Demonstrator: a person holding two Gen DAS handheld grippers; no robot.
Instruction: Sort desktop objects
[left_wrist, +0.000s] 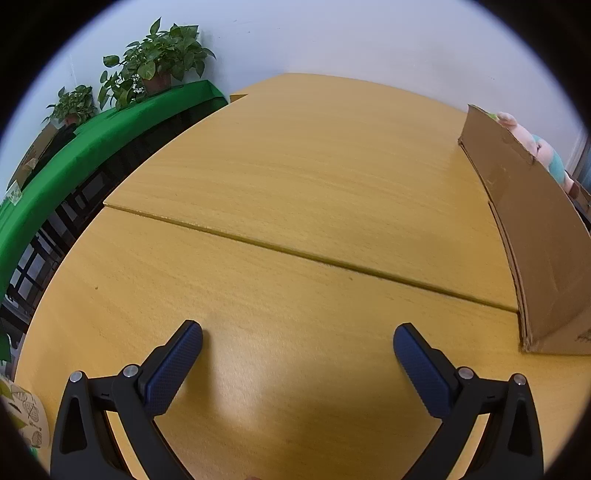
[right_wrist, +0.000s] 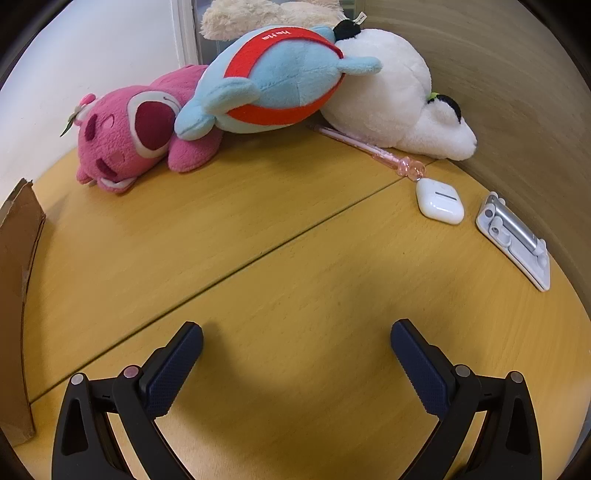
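In the right wrist view, a pink plush bear (right_wrist: 129, 140), a blue and red plush (right_wrist: 277, 81) and a white plush (right_wrist: 399, 99) lie at the far side of the wooden table (right_wrist: 258, 236). A pink pen (right_wrist: 369, 147), a white earbud case (right_wrist: 439, 201) and a white and silver phone stand (right_wrist: 515, 240) lie at the right. My right gripper (right_wrist: 297, 339) is open and empty, well short of them. My left gripper (left_wrist: 297, 339) is open and empty over bare table (left_wrist: 295, 184). A cardboard box (left_wrist: 535, 236) stands to its right.
The cardboard box also shows at the left edge of the right wrist view (right_wrist: 16, 295). A green-covered shelf (left_wrist: 92, 147) with potted plants (left_wrist: 159, 62) runs along the left beyond the table edge. A plush toy (left_wrist: 543, 151) shows behind the box. A leaf-patterned object (left_wrist: 26, 413) sits at bottom left.
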